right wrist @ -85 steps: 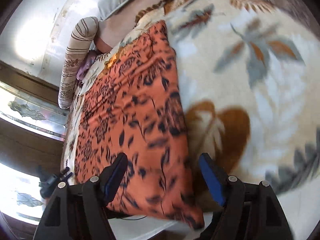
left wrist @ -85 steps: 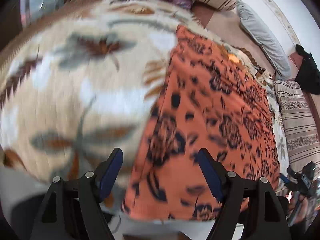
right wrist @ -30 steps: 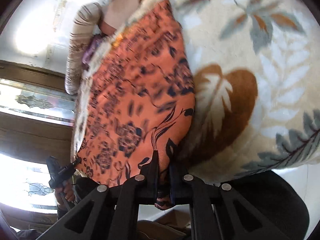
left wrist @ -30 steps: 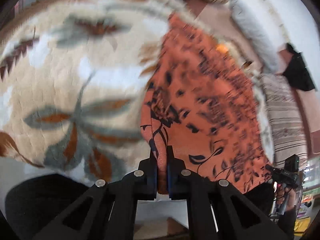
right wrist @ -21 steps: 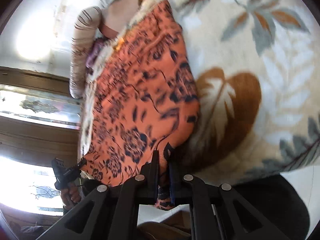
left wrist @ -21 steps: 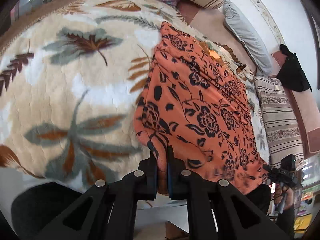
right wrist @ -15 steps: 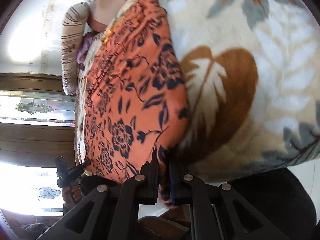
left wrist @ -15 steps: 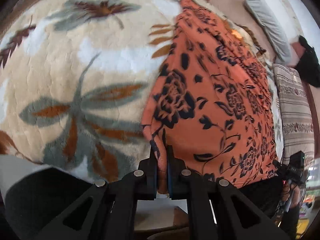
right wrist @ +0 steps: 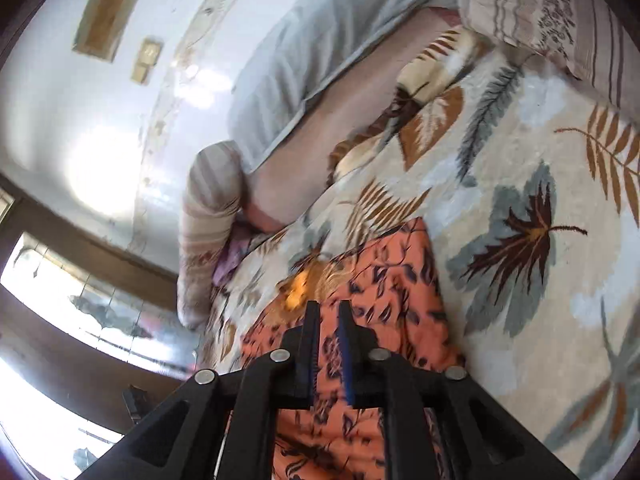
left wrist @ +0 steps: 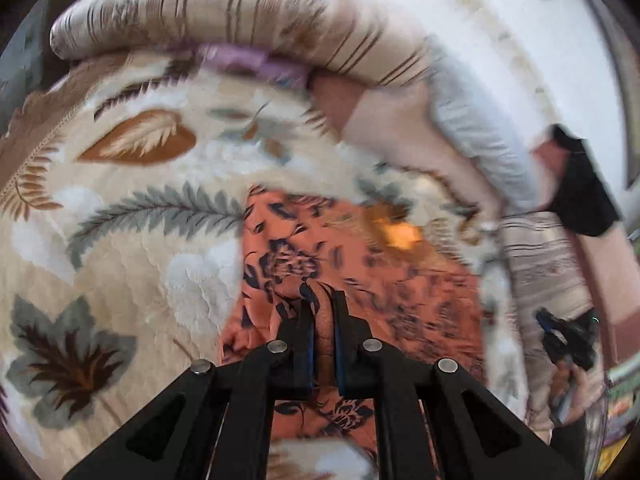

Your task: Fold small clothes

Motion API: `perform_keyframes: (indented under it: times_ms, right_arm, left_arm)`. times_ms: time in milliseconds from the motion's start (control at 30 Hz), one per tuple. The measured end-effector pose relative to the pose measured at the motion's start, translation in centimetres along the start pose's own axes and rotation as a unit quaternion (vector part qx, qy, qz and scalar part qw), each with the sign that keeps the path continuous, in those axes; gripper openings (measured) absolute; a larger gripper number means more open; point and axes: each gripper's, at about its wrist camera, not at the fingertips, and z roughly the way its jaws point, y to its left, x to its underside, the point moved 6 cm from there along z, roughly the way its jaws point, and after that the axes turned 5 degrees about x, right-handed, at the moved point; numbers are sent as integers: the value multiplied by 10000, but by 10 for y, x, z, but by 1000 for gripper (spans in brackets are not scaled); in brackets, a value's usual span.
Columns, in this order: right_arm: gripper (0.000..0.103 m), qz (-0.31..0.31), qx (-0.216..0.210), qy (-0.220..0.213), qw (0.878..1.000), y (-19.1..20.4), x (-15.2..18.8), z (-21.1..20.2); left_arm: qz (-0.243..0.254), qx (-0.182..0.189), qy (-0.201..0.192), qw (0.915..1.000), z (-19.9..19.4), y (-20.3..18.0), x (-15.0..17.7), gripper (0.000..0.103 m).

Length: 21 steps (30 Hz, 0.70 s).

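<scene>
An orange garment with a dark flower print [left wrist: 360, 280] lies on a leaf-patterned blanket [left wrist: 140, 240]. My left gripper [left wrist: 323, 300] is shut on a pinch of its edge, lifted over the rest of the cloth. In the right wrist view the same garment [right wrist: 392, 280] runs under my right gripper [right wrist: 328, 308]. Its jaws are just starting to open, with a fold of the orange cloth still between the pads. The part of the garment under both grippers is hidden. The right gripper [left wrist: 564, 340] also shows at the far right of the left wrist view, held by a hand.
A striped bolster [left wrist: 240, 12] lies along the far edge of the bed with a purple cloth [left wrist: 248, 60] tucked beside it. A grey pillow [right wrist: 312, 40] leans on the white wall. A striped cushion [right wrist: 552, 4] and a black item [left wrist: 580, 192] sit at the sides.
Both grippers have risen and swept forward over the bed with the garment's near edge, doubling the orange cloth over itself. The far bolster and pillows now fill the upper view.
</scene>
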Motion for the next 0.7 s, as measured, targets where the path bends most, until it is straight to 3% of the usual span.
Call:
perform_keyframes:
  times_ms: [67, 100, 133, 200, 333, 400, 433, 567, 600, 633, 667, 700]
  right_arm:
    - [18, 89, -200, 487, 9986, -5, 26, 11]
    - [35, -64, -45, 709, 9975, -8, 46, 11]
    - [60, -239, 180, 865, 9958, -12, 67, 4]
    - [72, -236, 182, 981, 9947, -14, 103, -18]
    - [72, 194, 135, 1444, 9892, -27, 178, -66]
    - [72, 399, 179, 1742, 9837, -33, 212, -69]
    - [72, 498, 183, 2021, 9779, -35, 235, -65]
    - [70, 630, 125, 2261, 9720, -40, 267, -34]
    - [59, 746, 163, 2315, 9698, -44, 271, -24]
    - [38, 784, 265, 2401, 9672, -47, 279, -14]
    - [29, 745, 341, 2387, 9676, -49, 281, -11]
    - [13, 752, 349, 2349, 9685, -50, 282, -9]
  left_arm:
    - [35, -22, 118, 9999, 13, 5, 8, 8]
    - [114, -110, 125, 9998, 16, 8, 14, 8]
    - [129, -148, 148, 9997, 17, 11, 20, 8]
    - [19, -125, 188, 9997, 12, 18, 31, 8]
    - [-22, -78, 95, 9999, 6, 24, 41, 8]
    - [38, -113, 90, 9999, 1, 21, 44, 8]
    - [65, -111, 79, 9999, 1, 20, 46, 8]
    - [77, -126, 76, 9999, -2, 15, 53, 8]
    - [90, -151, 82, 9998, -2, 15, 55, 8]
    - [100, -169, 95, 9998, -3, 15, 56, 8]
    - [99, -161, 105, 9998, -4, 15, 58, 8]
    - [114, -158, 112, 9997, -5, 15, 58, 8]
